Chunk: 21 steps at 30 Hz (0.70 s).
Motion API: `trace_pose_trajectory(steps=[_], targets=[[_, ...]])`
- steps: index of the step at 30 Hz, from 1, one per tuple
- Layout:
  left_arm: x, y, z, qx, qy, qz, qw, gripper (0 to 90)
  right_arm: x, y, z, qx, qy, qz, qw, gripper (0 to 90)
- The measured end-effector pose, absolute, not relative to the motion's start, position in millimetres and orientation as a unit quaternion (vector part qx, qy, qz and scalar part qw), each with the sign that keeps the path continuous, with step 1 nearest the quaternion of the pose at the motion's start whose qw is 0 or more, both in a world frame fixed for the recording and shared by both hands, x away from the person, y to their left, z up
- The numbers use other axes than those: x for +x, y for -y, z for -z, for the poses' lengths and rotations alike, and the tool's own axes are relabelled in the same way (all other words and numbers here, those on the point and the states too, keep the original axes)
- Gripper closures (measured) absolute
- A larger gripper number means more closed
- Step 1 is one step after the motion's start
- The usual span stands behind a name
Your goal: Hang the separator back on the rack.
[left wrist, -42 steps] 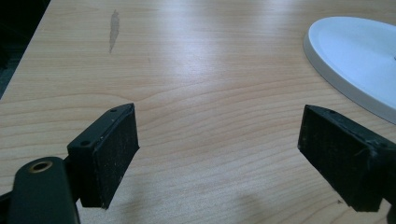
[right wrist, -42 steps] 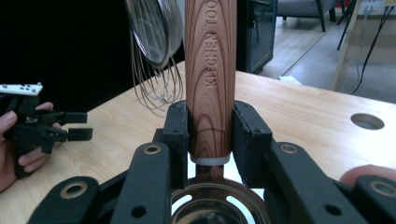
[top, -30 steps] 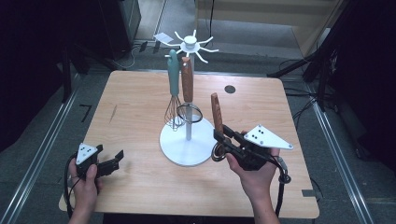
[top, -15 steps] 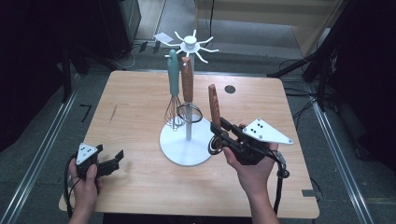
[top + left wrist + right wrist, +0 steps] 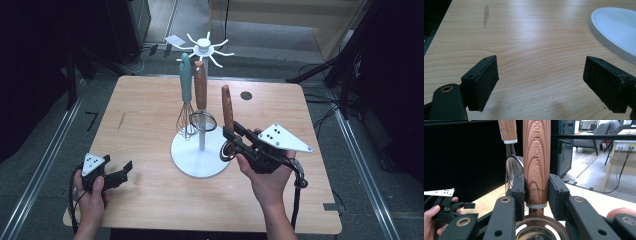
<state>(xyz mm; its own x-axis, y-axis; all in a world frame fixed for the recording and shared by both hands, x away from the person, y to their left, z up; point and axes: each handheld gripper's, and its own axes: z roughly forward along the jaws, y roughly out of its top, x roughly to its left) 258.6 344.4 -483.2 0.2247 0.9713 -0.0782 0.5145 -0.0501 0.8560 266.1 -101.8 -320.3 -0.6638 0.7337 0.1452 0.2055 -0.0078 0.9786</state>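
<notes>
The left tongs (image 5: pixel 120 176) rest low over the near-left corner of the tabletop (image 5: pixel 145 115), held in the person's left hand (image 5: pixel 90 192). Their jaws stand wide apart with nothing between them; in the left gripper view only bare wood lies between the two black pads (image 5: pixel 485 80), and the edge of the white base (image 5: pixel 614 32) lies to the upper right. At the centre of the tabletop stands the rack (image 5: pixel 202 100), a white post on a round white base with a hub of hooks at the top. Two utensils hang from the hooks: a whisk (image 5: pixel 186 95) with a teal handle, and, just beside it on the right, a sieve (image 5: pixel 201 107) with a wooden handle. To the right of the post, the right tongs (image 5: pixel 235 137) are closed on the strainer (image 5: pixel 228 107), gripping the lower end of its wooden handle. The strainer stands upright, handle up, metal bowl down beside the right edge of the base; whether the bowl touches the base cannot be told. In the right gripper view the handle (image 5: pixel 536 162) rises straight between the two pads, which press on it from both sides, with the metal rim directly below. The right hand (image 5: pixel 267 180) holds these tongs from the near-right side.
</notes>
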Motion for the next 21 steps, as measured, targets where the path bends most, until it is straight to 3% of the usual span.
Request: trace_pose_trajectory(steps=[21], targets=[[258.6, -344.7, 483.1, 0.669, -0.556, -0.278, 0.408, 13.6, 271.7, 100.0, 295.5, 0.336, -0.655, -0.636, 0.232, 70.6]])
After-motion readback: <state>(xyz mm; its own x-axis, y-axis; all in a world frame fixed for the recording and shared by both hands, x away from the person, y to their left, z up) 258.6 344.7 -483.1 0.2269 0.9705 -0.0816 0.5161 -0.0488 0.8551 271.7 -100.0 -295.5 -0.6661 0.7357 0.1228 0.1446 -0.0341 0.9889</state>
